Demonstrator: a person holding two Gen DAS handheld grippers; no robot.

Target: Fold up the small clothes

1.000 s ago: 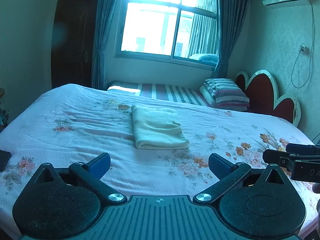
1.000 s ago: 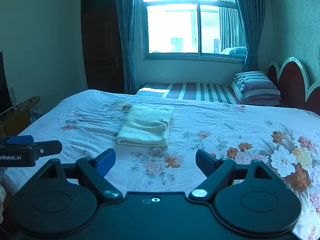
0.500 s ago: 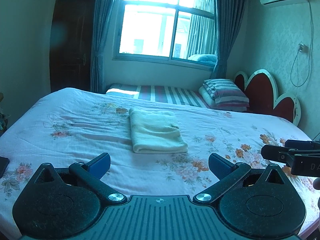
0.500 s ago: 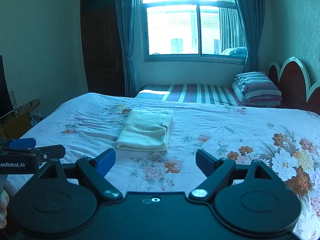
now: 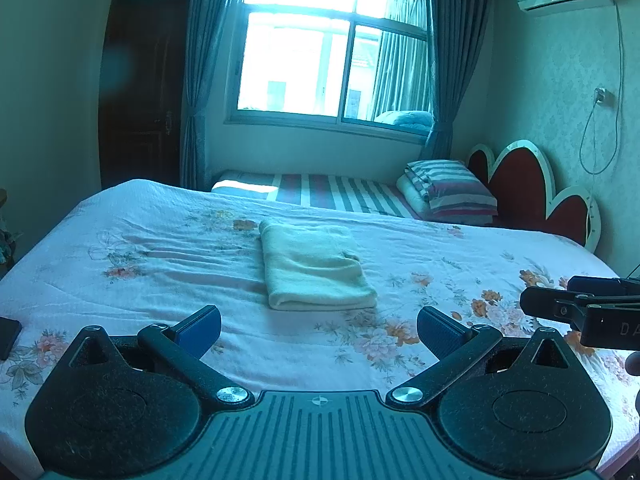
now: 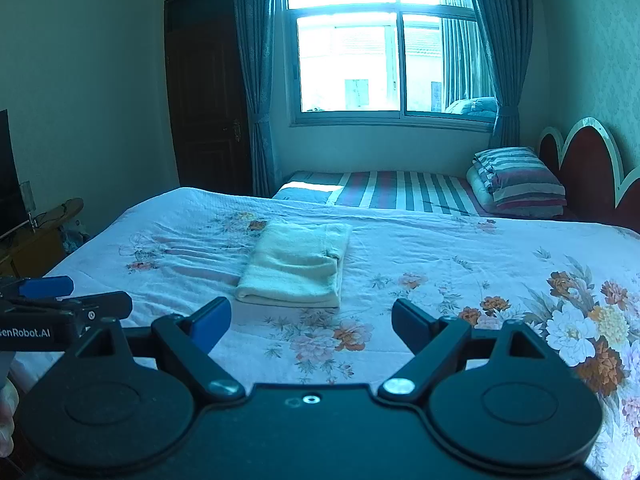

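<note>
Cream cloth point(image 5: 314, 266), looking soft and light, is lying folded on the bed point(image 5: 160, 264). Both the left gripper point(image 5: 319, 330) and right gripper point(image 6: 311, 322) are hanging spread and empty; I'd be pinching a near corner.

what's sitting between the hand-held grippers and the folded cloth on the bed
Nothing visible. Only bare floral bedsheet lies between the open left hand-held gripper, the open right hand-held gripper and the folded pale yellow cloth.

Open floral bed point(image 5: 160, 272) is lying bare around the folded cloth point(image 5: 314, 270); only a dark phone point(image 5: 8, 338) is sitting at its left edge.
</note>
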